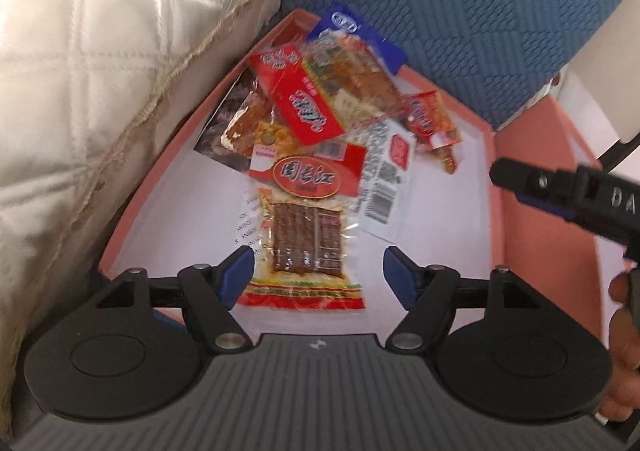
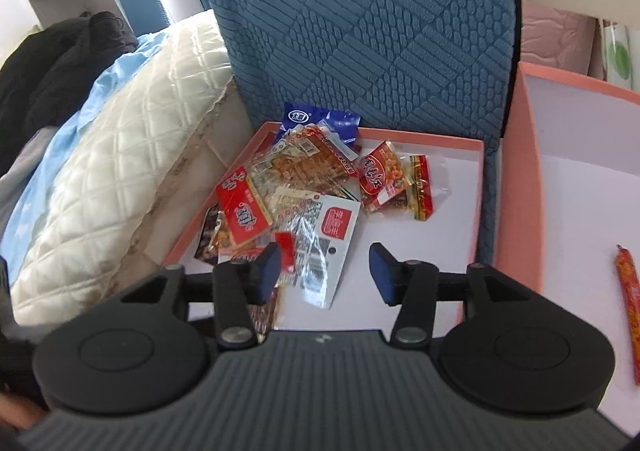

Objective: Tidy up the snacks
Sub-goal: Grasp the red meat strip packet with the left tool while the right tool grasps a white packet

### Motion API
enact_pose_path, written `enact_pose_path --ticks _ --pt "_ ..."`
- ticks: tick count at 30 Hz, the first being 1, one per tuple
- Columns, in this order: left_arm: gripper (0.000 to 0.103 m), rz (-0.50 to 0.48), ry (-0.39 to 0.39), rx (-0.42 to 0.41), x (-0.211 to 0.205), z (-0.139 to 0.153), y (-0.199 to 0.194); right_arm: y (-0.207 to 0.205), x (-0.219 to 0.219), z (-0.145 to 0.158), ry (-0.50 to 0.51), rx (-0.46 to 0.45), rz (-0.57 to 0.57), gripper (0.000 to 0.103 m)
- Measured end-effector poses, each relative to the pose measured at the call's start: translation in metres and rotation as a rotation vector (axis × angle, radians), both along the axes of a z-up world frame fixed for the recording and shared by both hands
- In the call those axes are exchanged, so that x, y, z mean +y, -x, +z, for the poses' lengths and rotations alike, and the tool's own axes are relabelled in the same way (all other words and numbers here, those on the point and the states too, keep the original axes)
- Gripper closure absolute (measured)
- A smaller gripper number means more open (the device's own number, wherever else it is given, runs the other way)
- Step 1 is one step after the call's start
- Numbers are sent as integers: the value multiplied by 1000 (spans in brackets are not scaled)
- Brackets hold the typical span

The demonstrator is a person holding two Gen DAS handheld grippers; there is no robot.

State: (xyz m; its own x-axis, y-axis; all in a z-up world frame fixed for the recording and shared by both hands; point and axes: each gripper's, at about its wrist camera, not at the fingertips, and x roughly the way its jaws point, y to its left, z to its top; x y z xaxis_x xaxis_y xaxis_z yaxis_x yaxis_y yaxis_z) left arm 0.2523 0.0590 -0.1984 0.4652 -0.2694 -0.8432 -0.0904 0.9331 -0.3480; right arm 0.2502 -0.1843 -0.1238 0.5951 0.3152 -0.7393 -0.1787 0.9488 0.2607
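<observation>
A blue textured cushion stood behind a shallow pink-rimmed tray with a white floor, and a cream quilted pillow pressed against the tray's left side.

The left gripper hung over the near part of the tray with its blue-padded fingers set well apart and nothing pinched between them. Just beyond them, lying flat on the white floor, was a clear packet of brown sticks under a red header. Its lower end ran between the open fingers without touching either pad, as far as the slightly blurred view showed.

The right gripper also had its jaws spread and empty, above the tray's near edge. Its left finger covered part of a red wrapper, and a white packet with barcodes lay just ahead of the gap.

Farther back the snacks were heaped loosely: red packets, clear ones with reddish filling, and a blue packet leaning on the far rim. Those underneath were mostly hidden, and the print was too soft to read. A small red peanut packet lay a little apart, to the right.

Right of the tray stood a second pink box, cut off by the frame edge, with one long orange-red stick snack on its floor.

In the left wrist view the right gripper's black finger entered from the right edge, and a hand showed only partly there.
</observation>
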Motion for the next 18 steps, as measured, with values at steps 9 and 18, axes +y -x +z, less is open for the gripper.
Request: enact_pose_path --ticks 9,18 --pt "27 -48 -77 25 -18 -30 -16 -53 3 -40 -22 105 -47 52" --pt "14 -67 -159 -19 -32 -39 -21 -88 -9 -68 -44 146 -101 52"
